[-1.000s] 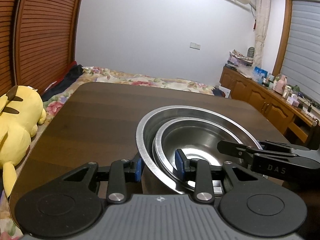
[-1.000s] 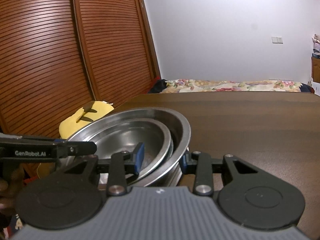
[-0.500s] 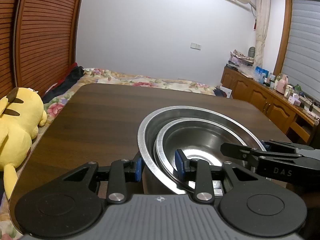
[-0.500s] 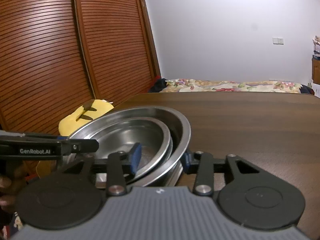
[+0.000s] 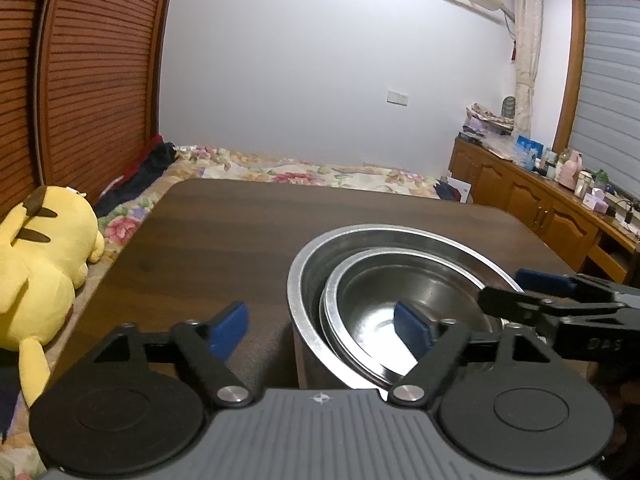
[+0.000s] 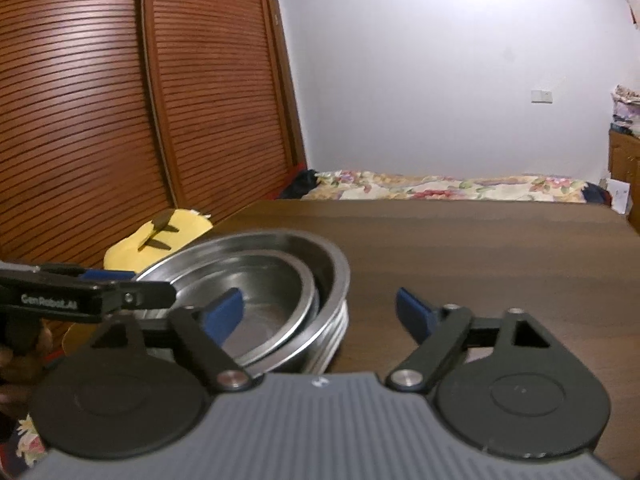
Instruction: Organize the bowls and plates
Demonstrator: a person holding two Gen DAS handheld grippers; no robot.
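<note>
A large steel bowl point(image 5: 304, 280) point(image 6: 340, 280) stands on the dark wooden table point(image 5: 240, 232) with a smaller steel bowl point(image 5: 400, 292) point(image 6: 260, 284) nested in it. My left gripper point(image 5: 320, 326) is open and straddles the bowls' left rims without touching them: one blue pad is over the table, the other inside the smaller bowl. My right gripper point(image 6: 320, 312) is open across the right rims in the same way. Each gripper shows in the other's view, the right gripper point(image 5: 516, 290) and the left gripper point(image 6: 140, 286). Stacked rims point(image 6: 332, 336) show under the large bowl.
A yellow plush toy point(image 5: 36, 256) point(image 6: 160, 236) lies beside the table's left edge. Beyond the table are a floral bed point(image 5: 320, 168), slatted wooden doors point(image 6: 100, 120) at left and a cluttered wooden cabinet point(image 5: 540, 200) at right. A hand point(image 6: 12, 360) holds the left gripper.
Both grippers were shut on the bowl rims and have opened wide, letting go. The bowls rest on the table.
</note>
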